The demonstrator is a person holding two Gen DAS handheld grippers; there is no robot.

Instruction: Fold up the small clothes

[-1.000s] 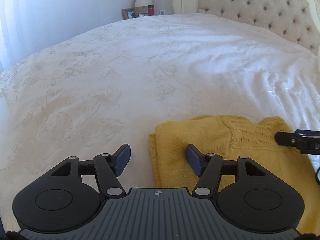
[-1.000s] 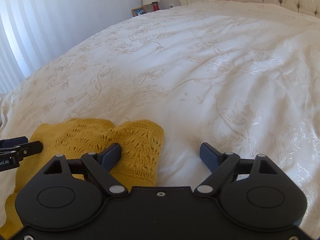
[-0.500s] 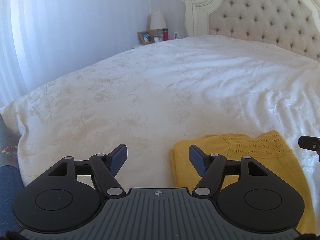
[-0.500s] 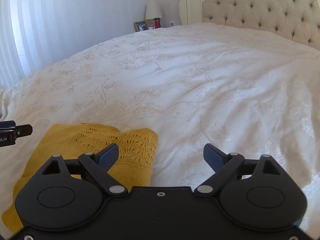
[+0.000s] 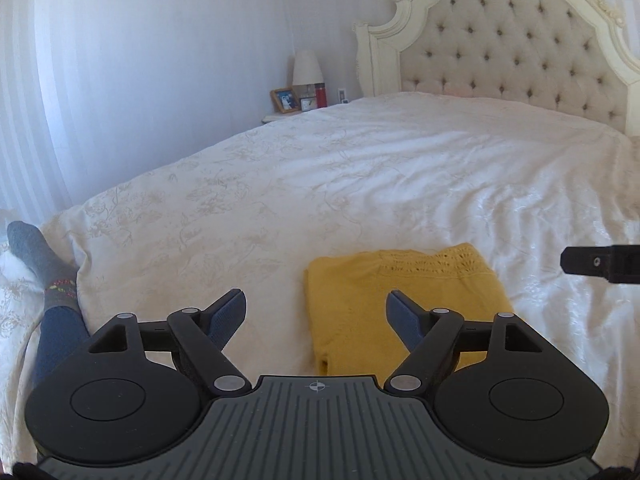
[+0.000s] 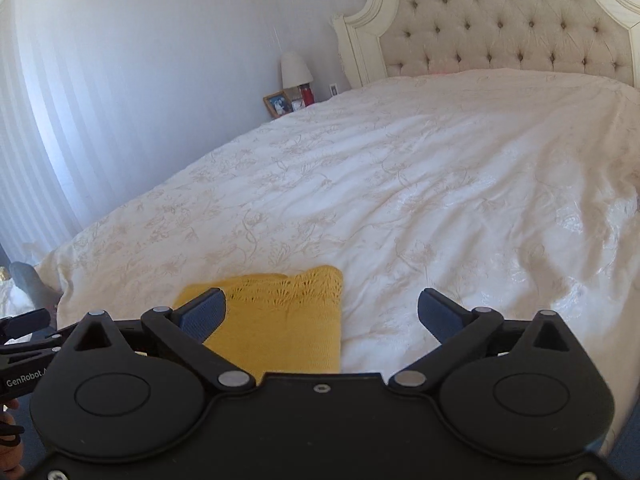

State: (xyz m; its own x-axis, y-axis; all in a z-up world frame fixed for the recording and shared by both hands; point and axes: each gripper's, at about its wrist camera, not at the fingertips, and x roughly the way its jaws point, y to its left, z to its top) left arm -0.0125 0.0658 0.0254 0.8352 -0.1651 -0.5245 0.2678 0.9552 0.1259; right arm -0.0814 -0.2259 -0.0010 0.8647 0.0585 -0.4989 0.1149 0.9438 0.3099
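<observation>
A yellow knitted garment (image 5: 400, 296) lies folded into a flat rectangle near the front edge of the white bedspread (image 5: 360, 184); it also shows in the right wrist view (image 6: 280, 320). My left gripper (image 5: 316, 316) is open and empty, held above and in front of the garment's left edge. My right gripper (image 6: 322, 312) is open and empty, held above the garment's right edge. The right gripper's finger tip (image 5: 600, 262) shows at the right edge of the left wrist view. Neither gripper touches the garment.
A tufted cream headboard (image 5: 500, 52) stands at the far end. A nightstand with a lamp (image 5: 306, 68), photo frame and red bottle is at the back left. A person's leg in a grey sock (image 5: 36, 256) is at the bed's left front corner.
Both grippers have pulled up and back from the garment, so more of the bed and room shows. The garment stays folded on the bed.
</observation>
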